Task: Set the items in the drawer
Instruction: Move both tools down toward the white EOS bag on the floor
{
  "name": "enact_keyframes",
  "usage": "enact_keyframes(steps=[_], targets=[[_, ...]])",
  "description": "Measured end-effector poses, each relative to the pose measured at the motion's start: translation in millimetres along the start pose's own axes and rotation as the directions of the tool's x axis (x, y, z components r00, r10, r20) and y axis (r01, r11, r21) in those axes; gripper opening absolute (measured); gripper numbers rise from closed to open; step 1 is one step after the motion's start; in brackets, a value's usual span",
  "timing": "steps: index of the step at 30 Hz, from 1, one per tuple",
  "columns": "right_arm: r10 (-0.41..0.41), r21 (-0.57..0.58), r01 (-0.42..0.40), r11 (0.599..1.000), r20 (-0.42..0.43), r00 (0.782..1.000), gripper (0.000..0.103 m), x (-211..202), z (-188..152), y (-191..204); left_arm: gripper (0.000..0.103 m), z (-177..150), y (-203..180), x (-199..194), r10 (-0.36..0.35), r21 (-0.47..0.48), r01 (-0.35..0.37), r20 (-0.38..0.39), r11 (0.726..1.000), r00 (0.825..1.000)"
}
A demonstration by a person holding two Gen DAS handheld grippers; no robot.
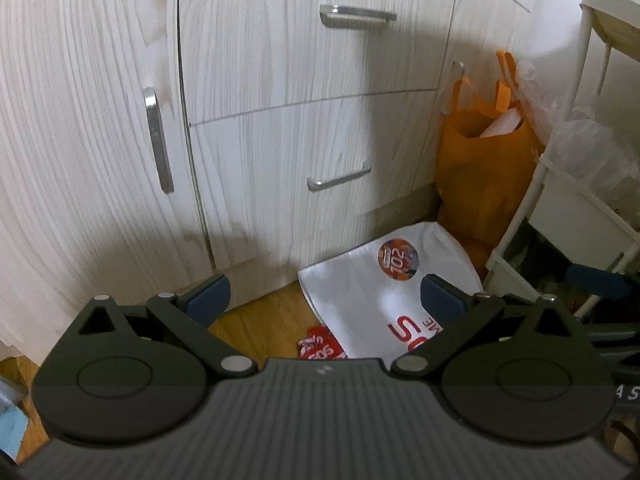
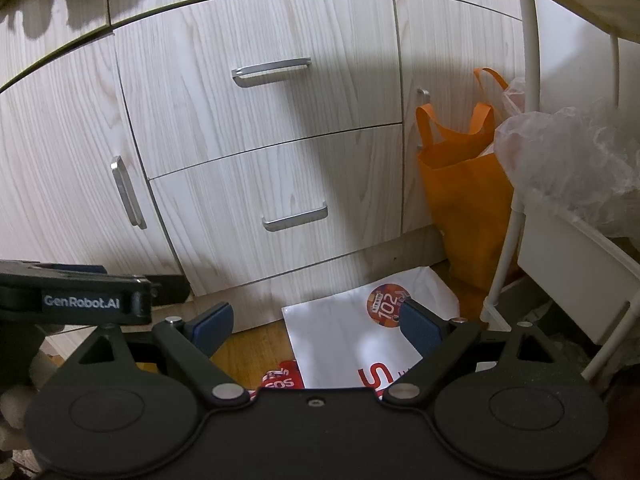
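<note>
A: The left tongs [image 1: 326, 306] are hanging with their blue pads spread wide apart, gripping nothing, and the right tongs [image 2: 316, 326] are doing the same, pads apart and empty.

B: And below them?

A: A white printed bag [image 1: 380, 292] is lying flat on the wooden floor [image 1: 264, 320], right in front of the cabinet's base, showing between the pads in both views. A small red packet [image 1: 320, 347] is sitting on the floor just beside the bag's near left corner.

B: Where is the left gripper showing in the right view?

A: Its black body [image 2: 80, 296] is reaching in from the left edge, level with the base of the cabinet.

B: And the drawers?

A: Both are sitting closed in the pale wood-grain cabinet [image 2: 60, 140]. The lower drawer [image 2: 276, 200] is facing us directly behind the white bag, its metal bar handle [image 2: 295, 218] lying horizontal. The upper drawer [image 2: 256, 92] is sitting directly above it, also shut, with its own handle [image 2: 272, 71].

B: Anything to the sides of the lower drawer?

A: To its left a cabinet door is carrying a vertical handle [image 2: 128, 192]. To its right an orange tote bag [image 2: 468, 196] is standing upright against the cabinet, something white poking out of its top in the left view. Further right, a white wire rack [image 2: 516, 184] is standing with crinkled clear plastic [image 2: 568, 160] bulging over its shelf.
</note>
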State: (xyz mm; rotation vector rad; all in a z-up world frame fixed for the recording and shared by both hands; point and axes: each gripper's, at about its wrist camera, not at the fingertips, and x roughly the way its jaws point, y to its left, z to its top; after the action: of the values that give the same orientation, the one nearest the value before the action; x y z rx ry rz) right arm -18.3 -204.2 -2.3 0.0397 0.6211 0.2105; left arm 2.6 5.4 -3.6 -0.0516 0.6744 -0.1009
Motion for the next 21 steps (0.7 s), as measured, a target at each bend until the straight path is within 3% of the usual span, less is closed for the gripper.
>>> enact_keyframes(steps=[14, 21], targets=[[-0.015, -0.048, 0.012, 0.999, -0.065, 0.998, 0.093, 13, 12, -4, 0.103, -4, 7, 16, -0.097, -0.045, 0.096, -0.027, 0.994, 0.995], [-0.008, -0.079, -0.008, 0.997, -0.194, 0.981, 0.093, 44, 5, -23, 0.103, -10, 8, 39, -0.037, -0.003, 0.037, -0.083, 0.999, 0.996]])
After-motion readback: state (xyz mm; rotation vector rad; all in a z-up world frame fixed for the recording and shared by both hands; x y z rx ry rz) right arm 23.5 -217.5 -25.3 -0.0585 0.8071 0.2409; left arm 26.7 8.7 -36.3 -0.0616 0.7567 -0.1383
